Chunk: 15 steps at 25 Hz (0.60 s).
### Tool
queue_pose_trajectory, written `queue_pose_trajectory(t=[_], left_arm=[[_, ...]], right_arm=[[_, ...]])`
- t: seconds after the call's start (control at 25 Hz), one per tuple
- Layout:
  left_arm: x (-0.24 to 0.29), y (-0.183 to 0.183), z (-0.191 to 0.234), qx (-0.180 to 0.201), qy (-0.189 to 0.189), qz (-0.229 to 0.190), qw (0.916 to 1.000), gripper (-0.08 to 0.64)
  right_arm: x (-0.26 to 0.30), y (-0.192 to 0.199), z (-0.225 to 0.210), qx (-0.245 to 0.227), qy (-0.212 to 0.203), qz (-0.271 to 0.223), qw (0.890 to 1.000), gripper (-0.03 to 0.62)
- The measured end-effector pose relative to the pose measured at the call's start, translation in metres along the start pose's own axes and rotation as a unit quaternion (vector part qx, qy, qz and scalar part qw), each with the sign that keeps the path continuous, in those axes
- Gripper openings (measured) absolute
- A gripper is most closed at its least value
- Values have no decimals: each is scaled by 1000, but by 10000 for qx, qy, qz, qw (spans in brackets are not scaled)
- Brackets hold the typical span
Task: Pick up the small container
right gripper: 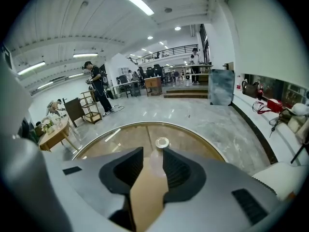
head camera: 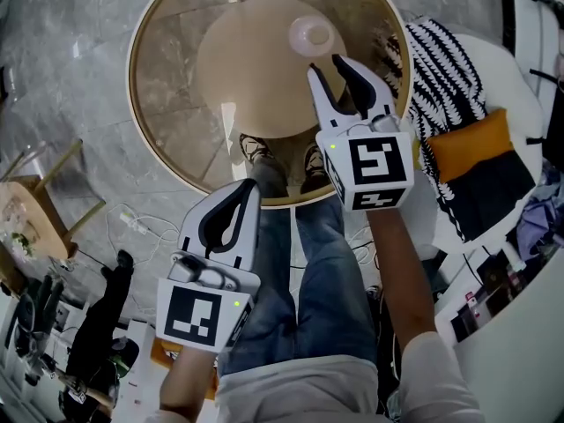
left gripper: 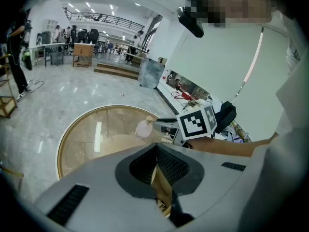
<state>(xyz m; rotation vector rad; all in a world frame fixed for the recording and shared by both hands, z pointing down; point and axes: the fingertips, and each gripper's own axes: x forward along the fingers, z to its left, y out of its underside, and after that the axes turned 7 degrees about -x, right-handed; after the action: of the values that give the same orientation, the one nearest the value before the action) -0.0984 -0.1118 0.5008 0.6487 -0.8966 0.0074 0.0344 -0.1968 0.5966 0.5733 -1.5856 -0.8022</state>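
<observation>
The right claw [right gripper: 153, 153] is gaping part-way open, its two black ribbed pads standing apart and gripping nothing. The small container [head camera: 310, 35] is sitting in the mouth of that gap, a little nearer the right-hand pad and, as far as the right gripper view shows, touching neither. In the head view it is standing just past the claw's tips at their 11 o'clock, at about 1 o'clock on the tabletop [head camera: 167, 77]. It is a small rounded bottle of cloudy, pinkish-white plastic, wearing a flat round cap.

The left claw [left gripper: 155, 149] is resting shut with its pad tips meeting and nothing held. It is hanging at 7 o'clock from the right claw, by the tabletop's 6 o'clock rim and above the person's jeans [head camera: 335, 298].

The tabletop is a round pane of smoky glass ringed by a thin gold rim, showing a smooth beige disc [head camera: 247, 69] beneath. The person's shoes [head camera: 258, 151] are showing through the glass at 6 o'clock.

At 3 o'clock from the tabletop, a black-and-white zigzag cloth [head camera: 441, 60] is lying just beside the rim. An orange cushion [head camera: 467, 144] is lying past it at 4 o'clock. Grey veined marble floor [head camera: 53, 77] is spreading around, with white cables [head camera: 132, 218] trailing at 8 o'clock.
</observation>
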Motion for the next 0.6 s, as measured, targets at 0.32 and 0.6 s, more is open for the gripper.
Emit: queue_pose_trajectory(t=[0.32,0.6], left_arm=[[1,3,5,6,35,33,10000,18],[3,3,11,-9,41,55,10000,18]], right_arm=[[22,8,-6,-97,95,180,9997,167],[39,9,-12,-73,224,224,9995,199]])
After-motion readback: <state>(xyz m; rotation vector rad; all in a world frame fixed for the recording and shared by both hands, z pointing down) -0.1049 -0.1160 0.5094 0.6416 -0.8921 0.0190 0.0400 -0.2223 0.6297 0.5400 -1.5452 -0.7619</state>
